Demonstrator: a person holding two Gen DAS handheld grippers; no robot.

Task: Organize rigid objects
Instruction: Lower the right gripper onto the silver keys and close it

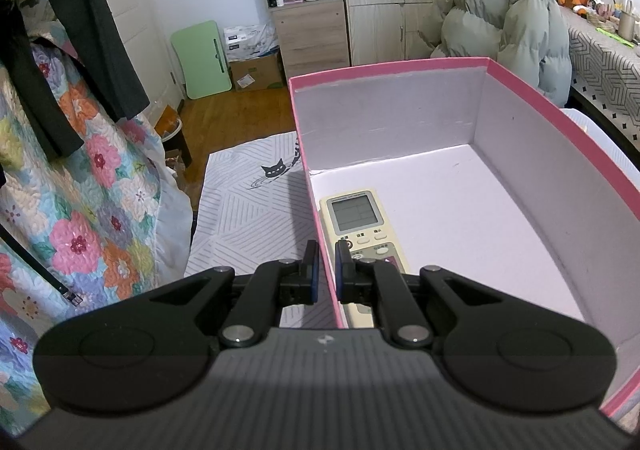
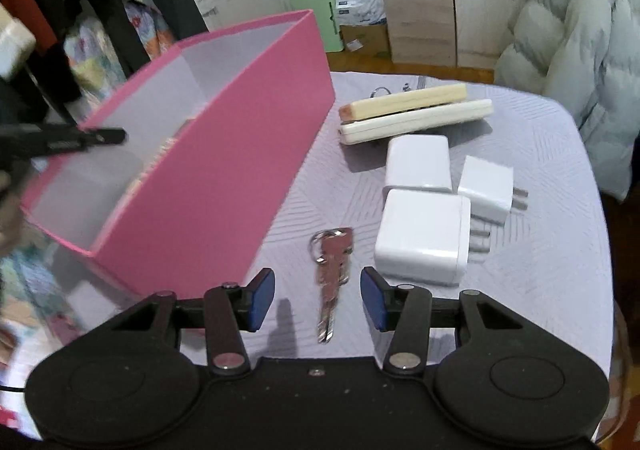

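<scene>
A pink box (image 1: 592, 146) with a white inside holds a cream remote control (image 1: 356, 218) along its left wall. My left gripper (image 1: 326, 270) is shut on that left wall of the box (image 1: 324, 250), one finger outside and one inside over the remote. In the right wrist view the pink box (image 2: 224, 170) is tilted at the left. My right gripper (image 2: 318, 300) is open and empty, with a bunch of keys (image 2: 332, 270) lying on the table between its fingers. Three white chargers (image 2: 420, 234) lie to the right.
A wooden block (image 2: 404, 102) rests on a second cream remote (image 2: 416, 122) at the back of the grey tablecloth (image 2: 540, 290). A grey puffer jacket (image 2: 580, 50) hangs behind the table's right edge. A floral quilt (image 1: 80, 210) lies left.
</scene>
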